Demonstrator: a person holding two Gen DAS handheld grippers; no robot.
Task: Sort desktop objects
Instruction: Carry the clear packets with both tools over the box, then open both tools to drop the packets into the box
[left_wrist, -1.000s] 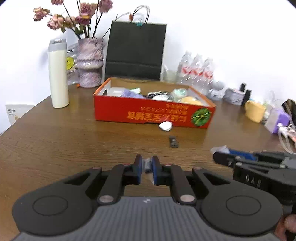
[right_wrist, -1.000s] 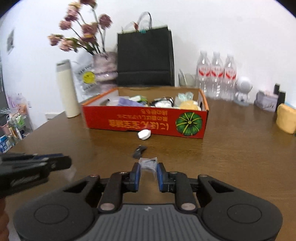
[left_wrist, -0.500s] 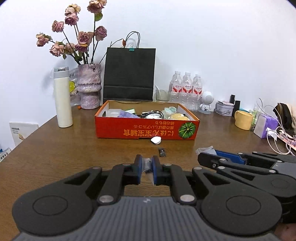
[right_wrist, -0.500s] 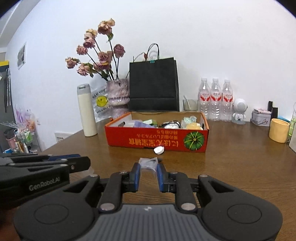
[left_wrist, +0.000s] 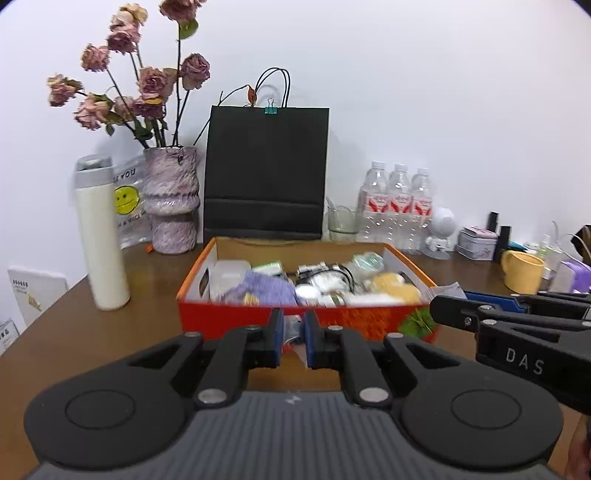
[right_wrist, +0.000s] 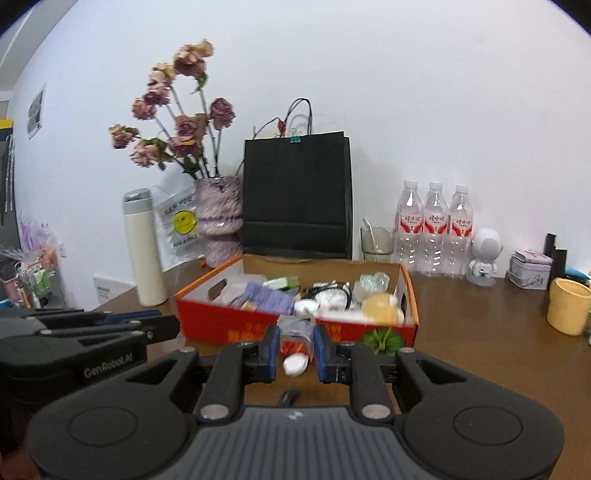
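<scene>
An open red cardboard box (left_wrist: 236, 319) stands on the brown table, filled with small items such as a purple cloth (left_wrist: 264, 288) and a yellow pad (left_wrist: 395, 288). My left gripper (left_wrist: 293, 334) hovers just in front of the box's near wall, shut on a small clear plastic packet (left_wrist: 291, 328). My right gripper (right_wrist: 296, 343) hangs beside it before the same box (right_wrist: 229, 326), shut on a clear plastic packet (right_wrist: 295, 326). Each gripper appears in the other's view: the right one (left_wrist: 517, 325) and the left one (right_wrist: 110, 328).
A small white oval thing (right_wrist: 295, 363) and a small black thing (right_wrist: 288, 397) lie on the table before the box. Behind it stand a white flask (left_wrist: 101, 236), a vase of dried roses (left_wrist: 171, 203), a black paper bag (left_wrist: 264, 173), water bottles (left_wrist: 397, 206) and a yellow mug (left_wrist: 522, 271).
Both grippers pulled back, then came forward and up toward the red box, which now looms larger with its contents seen from above. Both grips on the packets are unchanged.
</scene>
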